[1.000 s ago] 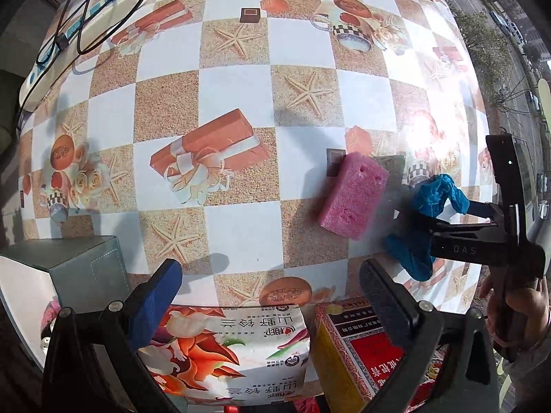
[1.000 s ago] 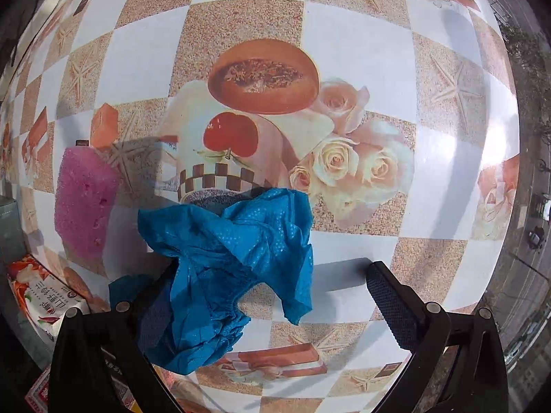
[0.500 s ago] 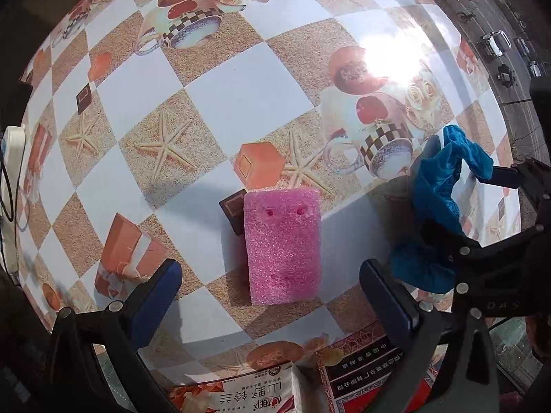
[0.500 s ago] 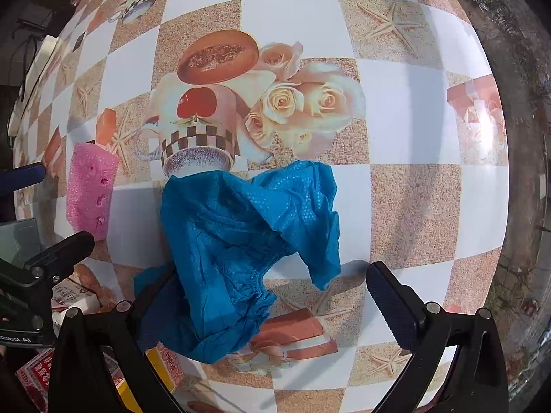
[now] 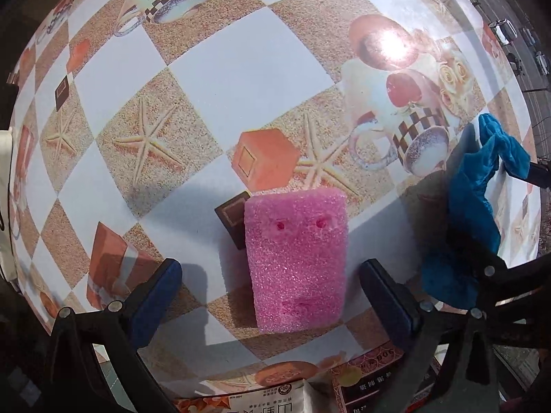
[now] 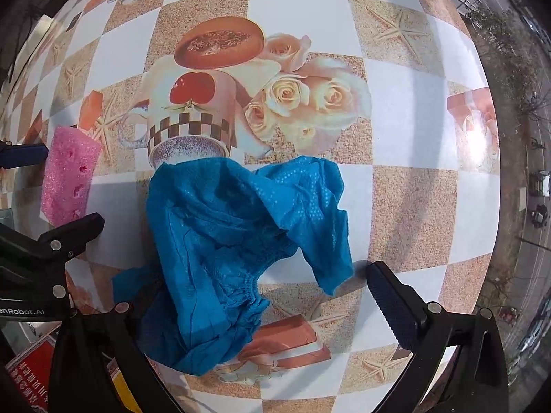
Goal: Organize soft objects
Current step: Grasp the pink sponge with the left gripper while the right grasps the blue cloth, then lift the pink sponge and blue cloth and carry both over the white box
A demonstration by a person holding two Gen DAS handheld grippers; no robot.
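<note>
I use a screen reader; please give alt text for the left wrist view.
A pink foam block lies on the patterned tablecloth between the open left gripper fingers, untouched. At right, a blue cloth drapes over the right gripper.

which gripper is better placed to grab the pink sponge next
Left. The left gripper is open with the pink sponge lying between its fingers, while the right gripper has the blue cloth draped over one finger.

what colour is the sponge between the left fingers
Pink sponge; clearest in the left wrist view.
</note>
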